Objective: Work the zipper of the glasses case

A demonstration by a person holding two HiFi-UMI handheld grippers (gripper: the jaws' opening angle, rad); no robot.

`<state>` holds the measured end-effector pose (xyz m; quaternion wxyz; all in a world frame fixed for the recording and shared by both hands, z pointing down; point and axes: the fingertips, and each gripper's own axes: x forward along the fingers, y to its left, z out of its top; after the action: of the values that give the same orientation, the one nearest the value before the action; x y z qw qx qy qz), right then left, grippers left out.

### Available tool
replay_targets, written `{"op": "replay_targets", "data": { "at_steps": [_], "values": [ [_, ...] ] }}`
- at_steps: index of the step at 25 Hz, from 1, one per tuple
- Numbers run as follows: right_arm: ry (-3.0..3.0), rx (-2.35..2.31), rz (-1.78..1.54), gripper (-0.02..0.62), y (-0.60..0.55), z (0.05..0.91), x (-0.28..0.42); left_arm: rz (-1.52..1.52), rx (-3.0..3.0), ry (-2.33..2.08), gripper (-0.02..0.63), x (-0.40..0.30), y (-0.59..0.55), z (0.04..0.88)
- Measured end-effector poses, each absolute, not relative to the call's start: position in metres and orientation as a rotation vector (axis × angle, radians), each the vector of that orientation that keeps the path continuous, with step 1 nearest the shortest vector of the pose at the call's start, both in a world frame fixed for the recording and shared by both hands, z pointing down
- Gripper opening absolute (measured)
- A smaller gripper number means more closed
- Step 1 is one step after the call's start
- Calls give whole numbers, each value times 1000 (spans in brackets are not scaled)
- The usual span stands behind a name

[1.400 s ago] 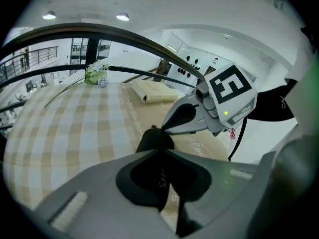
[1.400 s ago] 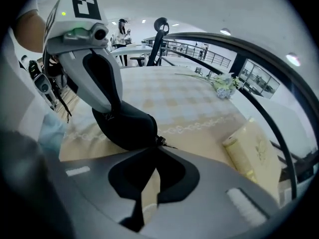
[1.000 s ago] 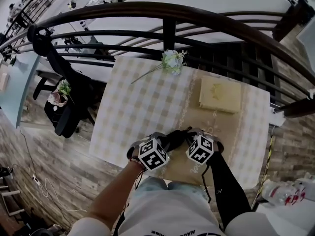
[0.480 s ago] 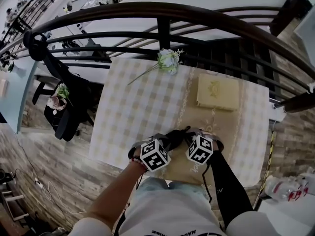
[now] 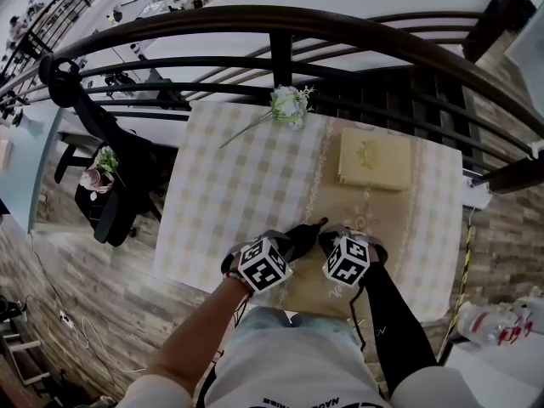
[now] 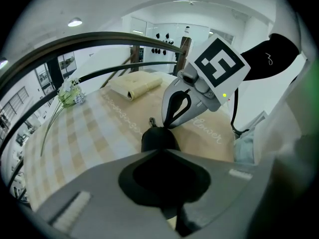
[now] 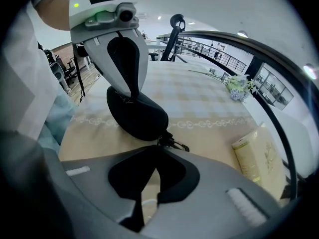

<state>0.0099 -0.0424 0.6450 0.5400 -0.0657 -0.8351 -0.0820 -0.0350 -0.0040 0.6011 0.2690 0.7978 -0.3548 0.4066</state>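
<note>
A black glasses case (image 5: 303, 235) lies on the beige runner near the table's front edge. My left gripper (image 5: 289, 245) is shut on one end of the case (image 7: 139, 116); in the right gripper view its fingers (image 7: 124, 63) come down on it from above. My right gripper (image 7: 157, 151) is shut, its tips meeting on the small zipper pull (image 7: 173, 143) at the case's other end. From the left gripper view, the right gripper (image 6: 167, 125) touches the top of the case (image 6: 159, 138), whose near part is hidden by my own jaws.
A cream box (image 5: 375, 161) lies at the back right of the checked tablecloth (image 5: 238, 185), and a pale artificial flower (image 5: 289, 104) at the back edge. A dark curved railing (image 5: 280, 49) runs just behind the table. The person's legs press against the front edge.
</note>
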Motion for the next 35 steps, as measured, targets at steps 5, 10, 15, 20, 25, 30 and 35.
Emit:
{"op": "replay_targets", "data": {
  "at_steps": [5,10,15,20,25,30,35],
  "values": [
    [-1987,-146,-185,29,-38,644,12,1080,2151,-954,12,-36,-4,602],
    [-1997,-156,-170,29,-31,641,14,1076,2156,-953,12,-35,-4,602],
    [-1996,-119,-172,29,-29,642,14,1076,2159,-960,12,-36,-4,602],
    [-1996,10,-194,36,-42,647,14,1067,2165,-960,12,-35,-4,601],
    [-1986,-7,-248,95,-43,651,8,1066,2163,-964,12,-36,-5,601],
    [-1981,-68,-297,100,-40,655,0,1062,2163,-965,12,-35,-4,601],
    [-2008,-45,-320,31,-42,654,1,1045,2162,-965,12,-36,-4,601]
  ]
}}
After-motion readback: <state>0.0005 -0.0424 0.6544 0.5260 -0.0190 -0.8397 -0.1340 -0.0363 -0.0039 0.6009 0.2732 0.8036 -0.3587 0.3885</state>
